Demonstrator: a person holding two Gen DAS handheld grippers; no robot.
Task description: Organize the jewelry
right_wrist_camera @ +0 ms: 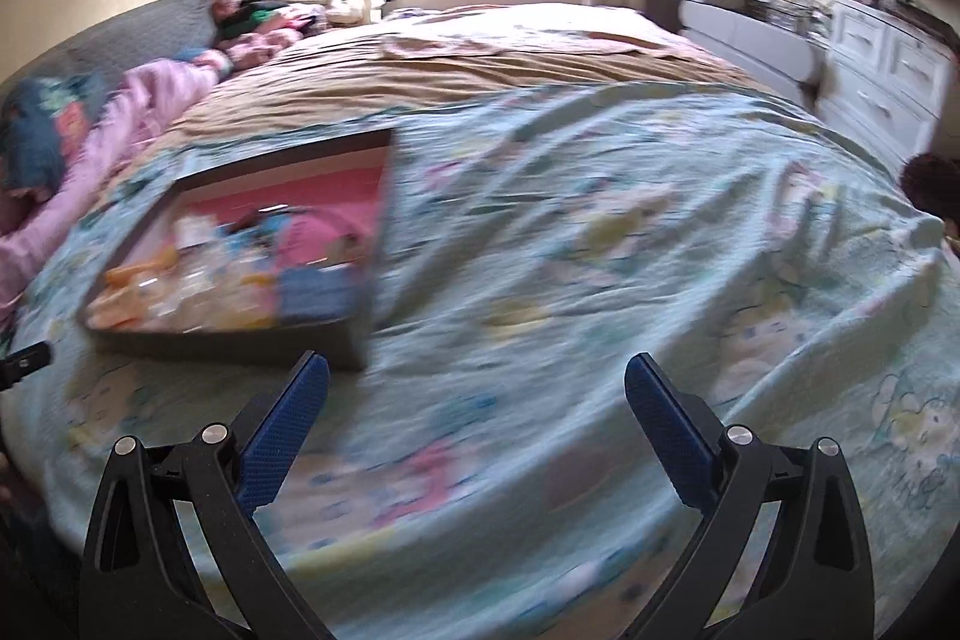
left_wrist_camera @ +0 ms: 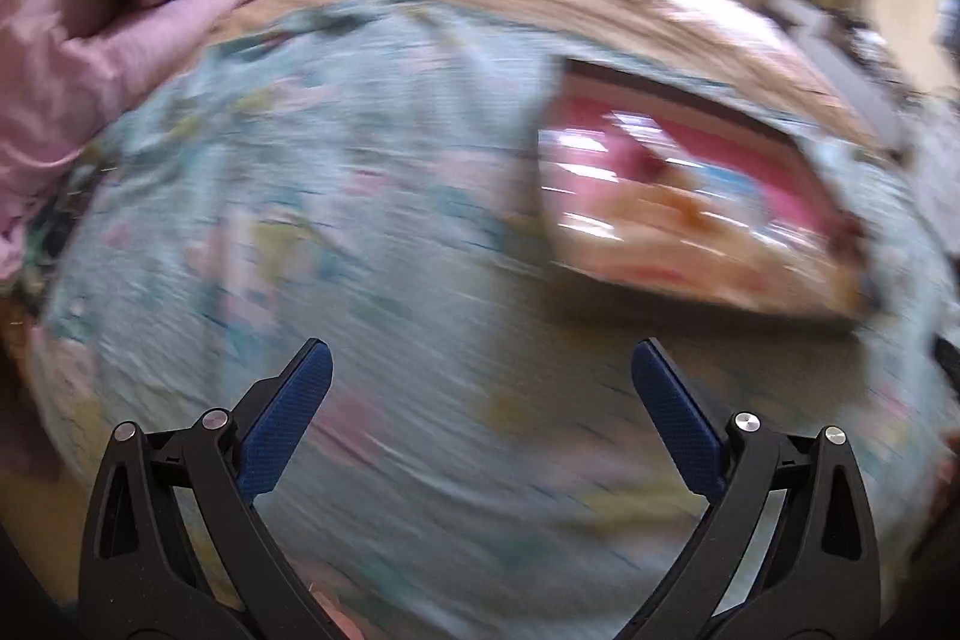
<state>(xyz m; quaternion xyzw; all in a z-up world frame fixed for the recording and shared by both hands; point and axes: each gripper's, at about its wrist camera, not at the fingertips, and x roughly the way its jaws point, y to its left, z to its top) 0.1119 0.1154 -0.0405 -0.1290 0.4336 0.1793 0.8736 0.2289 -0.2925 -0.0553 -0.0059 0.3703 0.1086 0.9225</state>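
Lying on the pale green cartoon-print bedspread [right_wrist_camera: 600,232], a shallow dark-rimmed rectangular box with a pink lining [right_wrist_camera: 360,340] holds a jumble of small orange, clear and blue pieces, too blurred to name or to call sorted. Both the left gripper [left_wrist_camera: 480,370] and the right gripper [right_wrist_camera: 477,382] hover above the cover with blue-padded jaws spread wide, gripping nothing. Judging progress is hard: this fits jewelry waiting to be arranged as well as jewelry already gathered into the box.
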